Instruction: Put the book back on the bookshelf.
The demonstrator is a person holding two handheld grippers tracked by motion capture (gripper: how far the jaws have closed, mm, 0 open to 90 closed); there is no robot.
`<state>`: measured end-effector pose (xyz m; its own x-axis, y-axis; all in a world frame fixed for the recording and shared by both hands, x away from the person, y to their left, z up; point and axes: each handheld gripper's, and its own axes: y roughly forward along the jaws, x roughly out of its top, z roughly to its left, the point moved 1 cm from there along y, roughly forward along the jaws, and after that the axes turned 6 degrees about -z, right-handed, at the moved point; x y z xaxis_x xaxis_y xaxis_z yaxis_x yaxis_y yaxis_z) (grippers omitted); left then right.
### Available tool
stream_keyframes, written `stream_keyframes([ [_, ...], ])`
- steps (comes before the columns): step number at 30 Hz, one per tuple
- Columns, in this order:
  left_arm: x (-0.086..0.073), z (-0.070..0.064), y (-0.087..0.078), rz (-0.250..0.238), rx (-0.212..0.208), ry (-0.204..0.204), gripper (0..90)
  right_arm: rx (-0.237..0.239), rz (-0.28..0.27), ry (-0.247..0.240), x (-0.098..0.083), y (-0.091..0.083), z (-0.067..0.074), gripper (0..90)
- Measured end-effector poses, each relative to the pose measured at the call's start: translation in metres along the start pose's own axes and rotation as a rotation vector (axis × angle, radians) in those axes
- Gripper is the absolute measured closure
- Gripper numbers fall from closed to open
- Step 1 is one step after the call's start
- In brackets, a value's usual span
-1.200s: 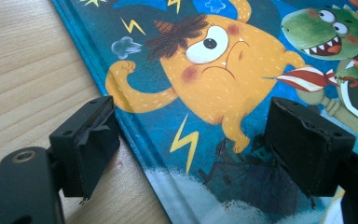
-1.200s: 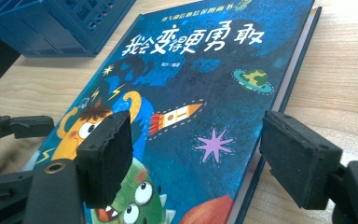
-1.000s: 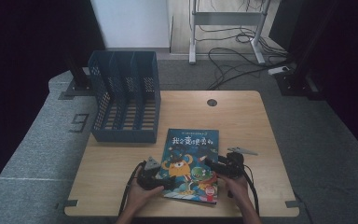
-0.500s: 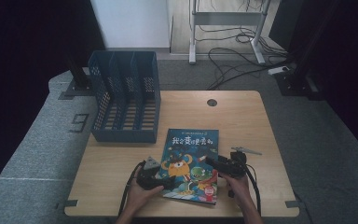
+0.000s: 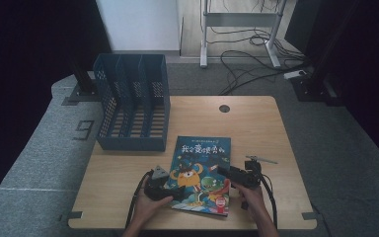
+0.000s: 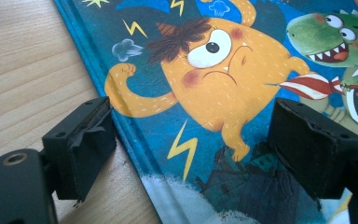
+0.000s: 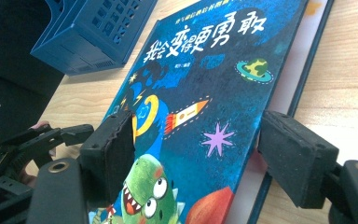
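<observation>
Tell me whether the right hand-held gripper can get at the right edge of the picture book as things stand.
Probably yes. The right hand-held gripper is open, its jaws straddling the lifted front cover of the picture book at the right edge. Nothing lies between the jaws and the cover, and the table beside it is bare.

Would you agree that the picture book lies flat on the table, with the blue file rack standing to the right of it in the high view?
Not quite: in the high view the blue file rack stands up and to the left of the picture book, not right. The book does lie flat on the table.

A blue file rack (image 5: pixel 132 101) stands on the wooden table (image 5: pixel 256 123).
</observation>
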<state>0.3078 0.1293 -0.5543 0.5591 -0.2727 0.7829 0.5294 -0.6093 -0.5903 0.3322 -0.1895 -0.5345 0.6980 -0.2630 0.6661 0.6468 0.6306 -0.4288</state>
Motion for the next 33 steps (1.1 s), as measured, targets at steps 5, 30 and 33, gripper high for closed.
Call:
stream_keyframes([
  [5,0.0,-0.001,0.0,0.002,0.008,0.004,14.6,-0.003,0.016,0.005,-0.002,0.002,-0.002,26.4],
  [30,0.0,0.004,-0.001,-0.012,-0.026,-0.029,14.7,0.003,0.044,-0.123,-0.01,0.017,0.009,36.4],
  [33,0.0,0.004,-0.001,-0.011,-0.026,-0.028,14.8,0.003,0.04,-0.127,-0.01,0.017,0.008,37.5],
])
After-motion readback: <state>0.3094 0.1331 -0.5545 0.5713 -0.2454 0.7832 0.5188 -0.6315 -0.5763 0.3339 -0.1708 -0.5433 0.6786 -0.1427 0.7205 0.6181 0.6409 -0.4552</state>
